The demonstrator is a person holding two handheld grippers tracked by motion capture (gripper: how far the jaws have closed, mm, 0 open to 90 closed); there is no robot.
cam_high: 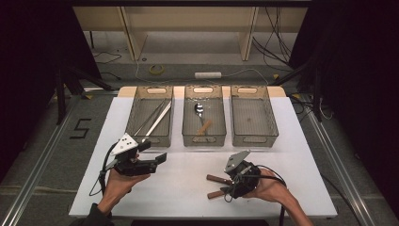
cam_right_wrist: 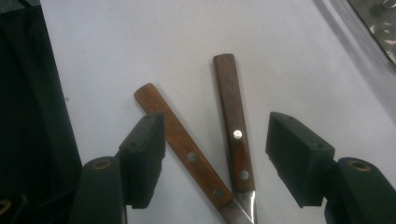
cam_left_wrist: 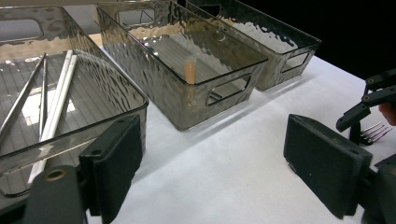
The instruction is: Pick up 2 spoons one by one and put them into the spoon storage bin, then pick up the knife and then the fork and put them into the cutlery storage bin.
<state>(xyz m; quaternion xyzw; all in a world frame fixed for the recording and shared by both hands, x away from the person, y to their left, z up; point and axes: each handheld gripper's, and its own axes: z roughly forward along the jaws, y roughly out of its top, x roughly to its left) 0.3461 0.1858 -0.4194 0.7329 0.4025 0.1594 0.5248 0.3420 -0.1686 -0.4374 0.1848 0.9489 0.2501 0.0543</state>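
right, up top we've got the white table (cam_high: 188,188) w/ three clear bins in a row: left bin (cam_high: 149,136) holding long thin sticks, some metal, some white, exact count hard to call; middle bin (cam_high: 204,139) w/ one spoon (cam_high: 199,109) and one wooden-handled piece (cam_high: 204,127); right bin (cam_high: 254,136).

the right gripper view gives what the high view hides: two wooden handles, left handle (cam_right_wrist: 184,147) and right handle (cam_right_wrist: 235,135), each riveted, lying flat on the table, converging in a v toward the camera, both sitting between the jaws. right gripper (cam_right_wrist: 215,154) is spread wide, pads off the wood, nothing clamped. in the high view that gripper (cam_high: 230,186) points left, hand cupped under it, handles poking out by its tips.

left gripper (cam_left_wrist: 210,168) also wide apart, nothing between, aimed level across the bins from the front corner of the left one. its view catches fork tines (cam_left_wrist: 376,133) under the other gripper.
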